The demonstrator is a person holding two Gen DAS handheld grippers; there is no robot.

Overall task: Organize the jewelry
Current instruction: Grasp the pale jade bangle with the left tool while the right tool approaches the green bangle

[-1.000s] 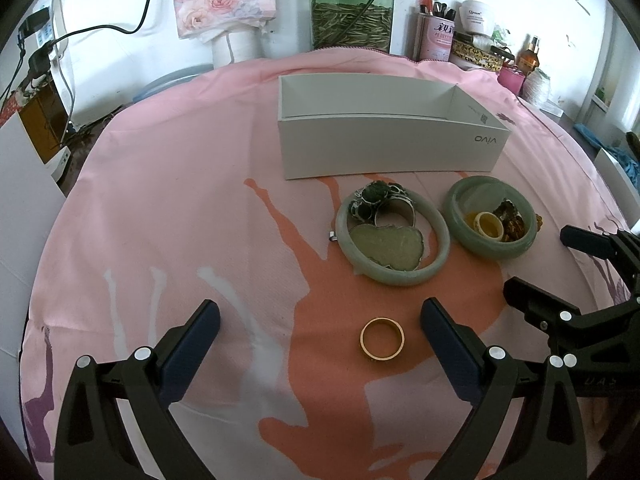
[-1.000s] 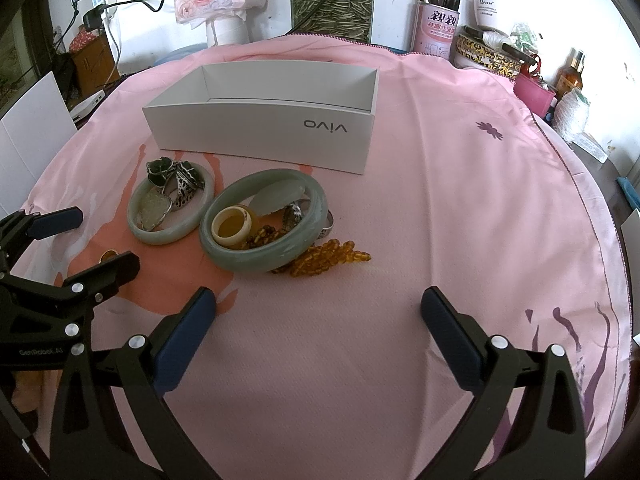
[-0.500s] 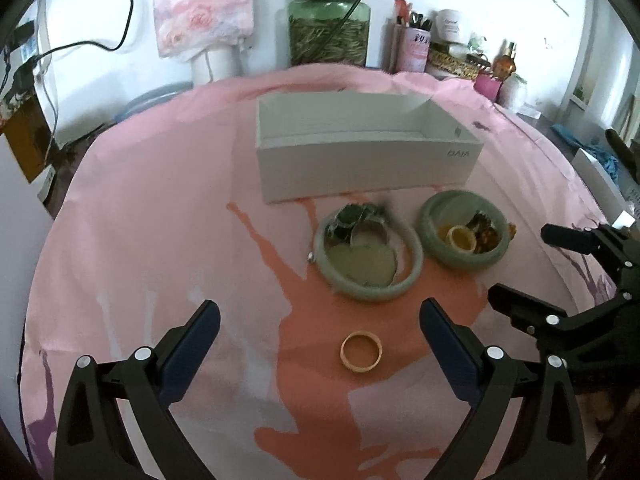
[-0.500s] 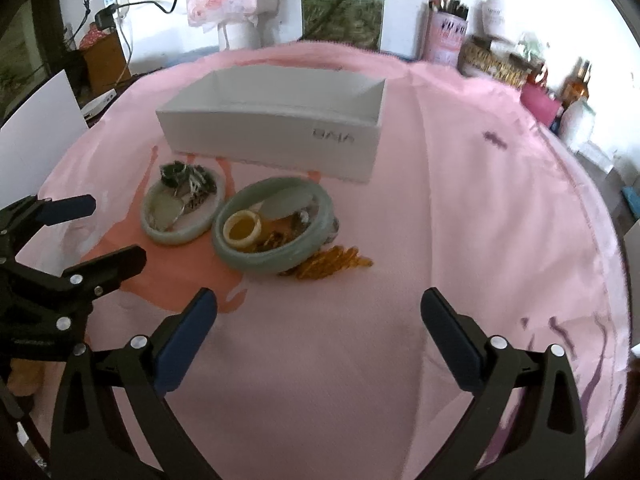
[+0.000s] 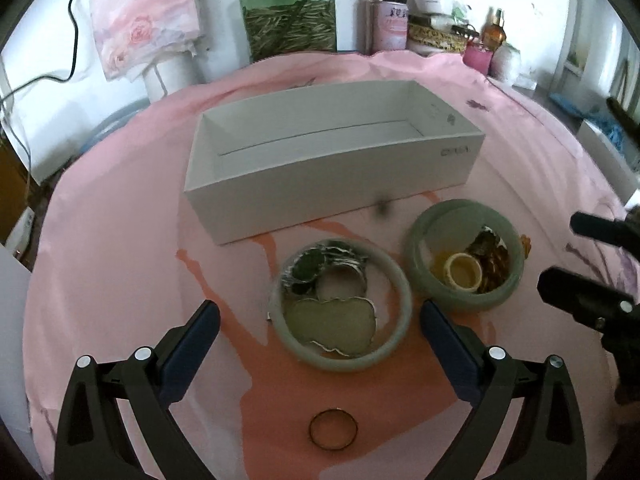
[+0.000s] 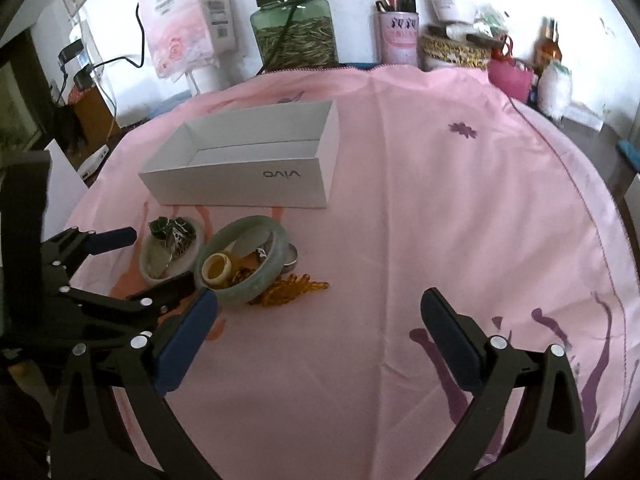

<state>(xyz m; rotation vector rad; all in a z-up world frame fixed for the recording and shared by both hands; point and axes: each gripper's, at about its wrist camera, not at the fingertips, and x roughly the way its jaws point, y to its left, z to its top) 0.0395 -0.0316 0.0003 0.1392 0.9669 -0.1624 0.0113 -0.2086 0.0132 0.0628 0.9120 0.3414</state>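
We hold our left gripper [image 5: 320, 332] with jaws wide apart over the pink tablecloth [image 6: 420, 200]; between its fingers lies a jade bangle [image 5: 396, 332] ringing a pale pendant [image 5: 332, 324] and dark silver-rimmed pieces; a thin gold ring [image 5: 333, 429] lies nearer the table's near edge; just right sits a second jade bangle [image 6: 276, 252] around a yellow ring [image 6: 219, 269], amber beads [image 6: 294, 286] spilling beside it; behind both stands the empty white box [image 5: 320, 196]; our right gripper [image 6: 320, 328] gapes open over bare cloth.
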